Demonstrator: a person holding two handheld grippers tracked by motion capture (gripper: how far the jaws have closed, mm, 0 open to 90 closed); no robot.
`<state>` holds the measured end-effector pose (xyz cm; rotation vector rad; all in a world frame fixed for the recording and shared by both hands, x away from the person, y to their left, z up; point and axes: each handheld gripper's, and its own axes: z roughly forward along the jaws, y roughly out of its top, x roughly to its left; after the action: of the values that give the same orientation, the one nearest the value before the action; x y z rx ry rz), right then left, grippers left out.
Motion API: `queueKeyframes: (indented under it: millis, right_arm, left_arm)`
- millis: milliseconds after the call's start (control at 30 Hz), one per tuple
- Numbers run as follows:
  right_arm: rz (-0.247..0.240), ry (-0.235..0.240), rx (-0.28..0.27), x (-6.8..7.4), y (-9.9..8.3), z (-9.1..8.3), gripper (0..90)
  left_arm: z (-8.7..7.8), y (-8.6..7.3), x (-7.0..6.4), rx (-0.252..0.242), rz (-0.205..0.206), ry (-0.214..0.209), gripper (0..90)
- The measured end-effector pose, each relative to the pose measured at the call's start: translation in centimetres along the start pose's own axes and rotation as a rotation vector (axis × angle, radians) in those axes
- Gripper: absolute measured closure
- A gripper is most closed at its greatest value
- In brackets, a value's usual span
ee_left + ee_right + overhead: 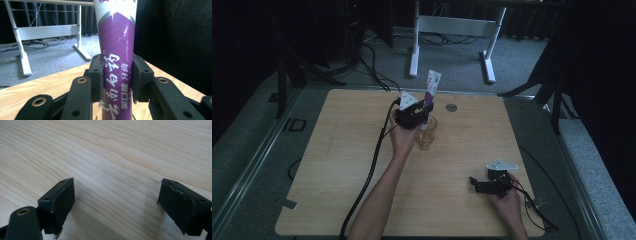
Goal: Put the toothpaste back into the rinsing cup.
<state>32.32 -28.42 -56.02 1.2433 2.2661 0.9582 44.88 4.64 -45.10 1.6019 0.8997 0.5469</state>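
Your left gripper: jaws clamped on purple toothpaste tube, upright, lower end inside glass cup | Your right gripper: jaws wide apart, holding nothing, well apart from cup, over wooden table

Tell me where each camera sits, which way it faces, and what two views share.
High view: above the person's side, looking forward and down on the wooden table; forearms, both grippers show.
Left gripper view: rides the left gripper, jaws clamping the purple-and-white tube.
Right gripper view: rides the right gripper, jaws apart above the table.
Shared: tube in high and left gripper views.
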Motion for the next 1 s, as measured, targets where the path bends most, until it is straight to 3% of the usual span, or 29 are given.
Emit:
queueKeyframes:
  millis: [233,1000]
  right_arm:
    - [0.0,0.0,0.0,0.0,0.0,0.0,13.7]
    - [0.001,0.0,0.0,0.0,0.0,0.0,13.7]
  left_arm:
    - [0.4,-0.3,0.3,0.001,-0.016,0.004,65.9]
    - [1.5,-1.4,0.3,0.033,-0.014,0.002,65.9]
